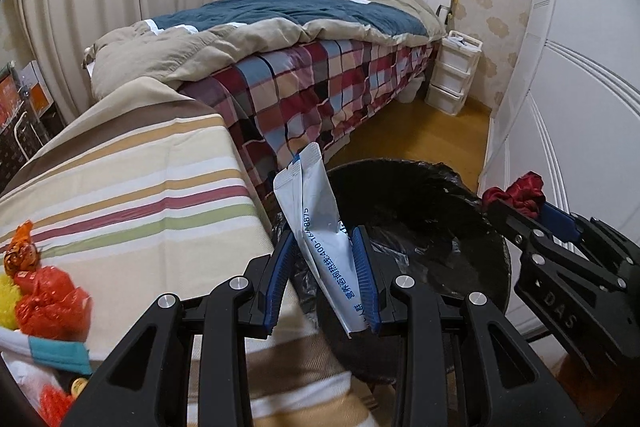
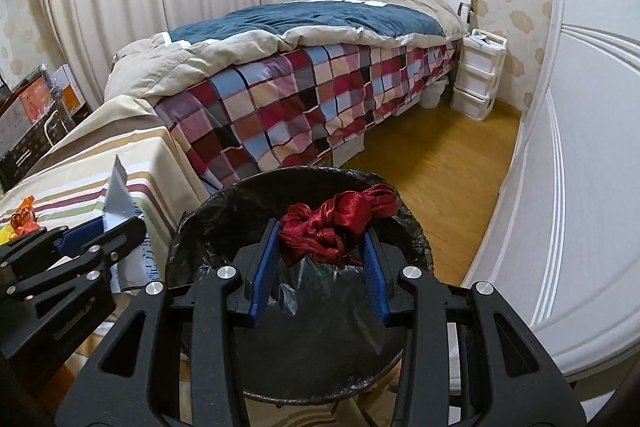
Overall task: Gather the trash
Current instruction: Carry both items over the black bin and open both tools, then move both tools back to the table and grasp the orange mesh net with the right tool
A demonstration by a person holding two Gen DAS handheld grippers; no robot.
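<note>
The left gripper (image 1: 324,267) was clamped on a white sachet (image 1: 316,211), gripped across its lower half so that the free end stood up toward 12 o'clock. The right gripper (image 2: 324,247) was closed on a bundle of red ribbon (image 2: 340,219), pinched near the fingertips with loose loops spilling toward 1 o'clock. Both pieces of trash were held clear of any surface, evidently for dropping into the bin (image 2: 200,219), a round container lined with a black bag. In the right wrist view the ribbon hung directly over the bin's mouth, so release there would likely land it inside. In the left wrist view the sachet sat above the bin's rim at its 9 o'clock side, next to the striped worktop (image 1: 120,179); in my judgement it needed to shift further over the opening before release. Both grippers pointed steeply downward and forward, side by side, the right one appearing at 3 o'clock in the left view. More trash, red and yellow wrappers (image 1: 48,299), lay on the worktop at 8 o'clock, not yet collected. A bed (image 2: 304,99) stood beyond the bin at 12 o'clock.
</note>
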